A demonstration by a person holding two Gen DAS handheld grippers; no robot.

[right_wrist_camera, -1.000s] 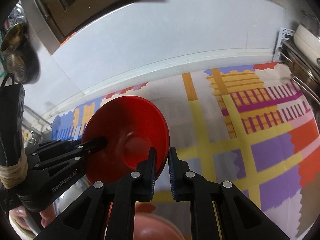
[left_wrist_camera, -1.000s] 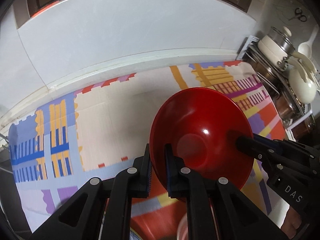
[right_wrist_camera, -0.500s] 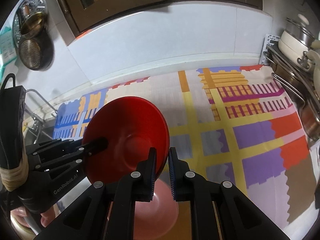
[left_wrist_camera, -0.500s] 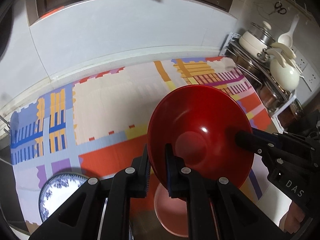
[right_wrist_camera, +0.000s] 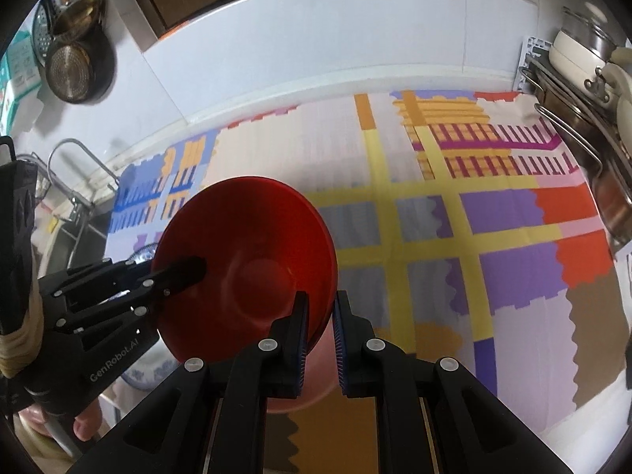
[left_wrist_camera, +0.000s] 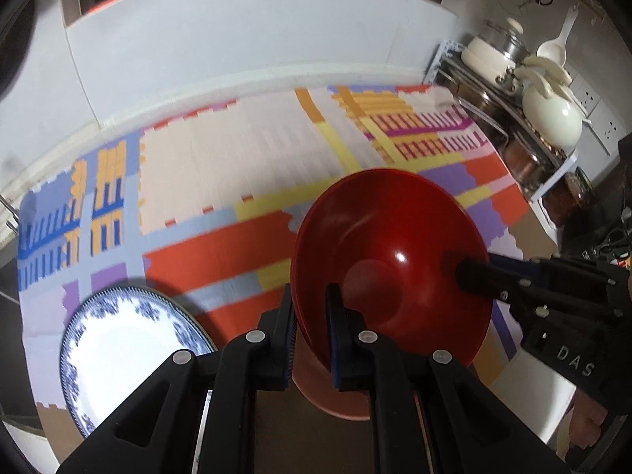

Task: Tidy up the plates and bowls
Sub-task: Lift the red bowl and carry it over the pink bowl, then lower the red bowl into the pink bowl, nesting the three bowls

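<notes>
**Red bowl gripped from both sides above the patterned mat**

Red and glossy, the bowl [left_wrist_camera: 391, 260] hangs in the air between our two grippers, tilted so its hollow faces the cameras. Our left gripper [left_wrist_camera: 310, 330] is clamped on the near rim, one finger inside and one outside. Our right gripper [right_wrist_camera: 319, 339] is pinched on the opposite rim in the same way. Each camera also catches the other tool reaching into the bowl from the side.

We can read white lettering on both tools: "DAS" on the right gripper's body in the left wrist view, and "GenRobot.AI" on the left gripper's body in the right wrist view.

Under the bowl sits a pink bowl [left_wrist_camera: 328, 391], partly hidden by our fingers. A blue-and-white plate [left_wrist_camera: 118, 355] lies on the mat to the left.

The surface is a counter covered with a bright mat [right_wrist_camera: 454, 213] of purple, yellow, orange and red blocks. Behind it runs a white tiled wall [right_wrist_camera: 316, 39]. A rack [left_wrist_camera: 509, 118] of cream pots and pans stands at the right end, with a white ladle hanging above. Metal pans [right_wrist_camera: 75, 59] hang at the left, above a tap [right_wrist_camera: 75, 173] and sink.
</notes>
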